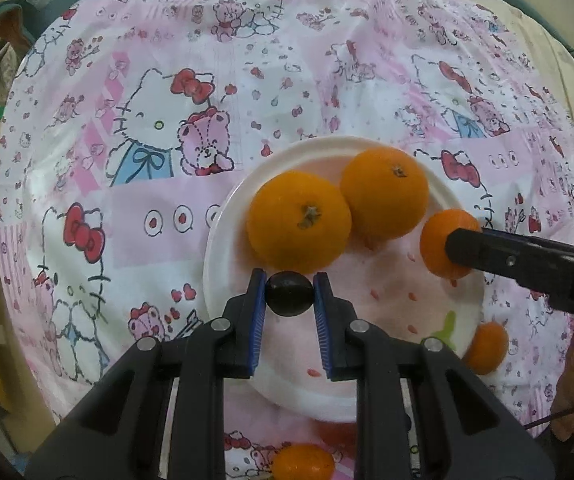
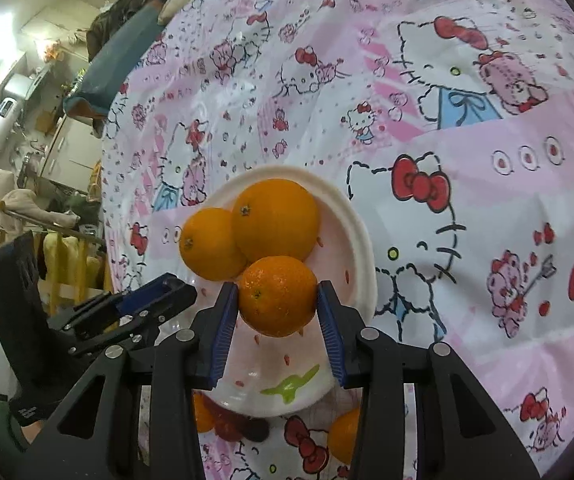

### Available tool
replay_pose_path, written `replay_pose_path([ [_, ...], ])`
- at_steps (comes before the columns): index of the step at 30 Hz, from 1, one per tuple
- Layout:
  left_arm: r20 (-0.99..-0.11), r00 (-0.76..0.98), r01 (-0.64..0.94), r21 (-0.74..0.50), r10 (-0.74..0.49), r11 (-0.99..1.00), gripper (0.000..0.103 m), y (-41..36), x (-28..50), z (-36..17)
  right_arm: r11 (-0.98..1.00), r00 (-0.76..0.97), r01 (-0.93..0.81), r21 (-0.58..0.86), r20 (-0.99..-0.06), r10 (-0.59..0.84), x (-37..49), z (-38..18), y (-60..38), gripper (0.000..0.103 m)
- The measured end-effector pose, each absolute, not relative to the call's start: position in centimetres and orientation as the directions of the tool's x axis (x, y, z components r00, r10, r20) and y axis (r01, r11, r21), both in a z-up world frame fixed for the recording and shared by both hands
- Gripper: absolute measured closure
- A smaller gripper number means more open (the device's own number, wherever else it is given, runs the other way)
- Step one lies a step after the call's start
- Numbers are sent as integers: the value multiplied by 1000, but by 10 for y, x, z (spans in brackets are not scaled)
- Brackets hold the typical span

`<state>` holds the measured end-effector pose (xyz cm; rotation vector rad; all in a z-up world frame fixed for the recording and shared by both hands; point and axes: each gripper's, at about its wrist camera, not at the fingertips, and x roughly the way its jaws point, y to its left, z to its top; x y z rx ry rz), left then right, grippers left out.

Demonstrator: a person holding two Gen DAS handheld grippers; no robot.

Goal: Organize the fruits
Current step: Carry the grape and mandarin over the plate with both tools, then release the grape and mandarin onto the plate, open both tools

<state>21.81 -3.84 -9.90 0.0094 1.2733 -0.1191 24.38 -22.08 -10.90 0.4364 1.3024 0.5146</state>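
Orange count on the white plate (image 1: 223, 240): two oranges (image 1: 299, 226) resting on it, touching, at its far side. Left gripper (image 1: 289, 294) pinches a dark plum (image 1: 289, 294) over the plate's near-left; right gripper (image 2: 277, 300) pinches a third orange (image 2: 278, 296) over the plate's right part. Neither looks set down yet. Left to do: at least two more oranges (image 1: 487, 347) off the plate at its near edge, on the pink cartoon-print tablecloth (image 1: 167, 184). Cluttered room beyond the table's far-left edge, details too small.
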Motion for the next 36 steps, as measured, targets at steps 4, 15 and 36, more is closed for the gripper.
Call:
replay_pose_path([
  [4,-960,268,102,-55,-81,993,83,-41,221,-107,817,169,-105,567,-800,576,247,-120,-217,61],
  [15,-964,253,71,-68,-84,995,82,-40,225,-115,829,151,-86,552,-815,559,249,-128,-215,58],
  [36,-951,299,90,-50,-75,995,40,-44,221,-103,835,256,-45,548,-802,540,232,-90,-244,29],
])
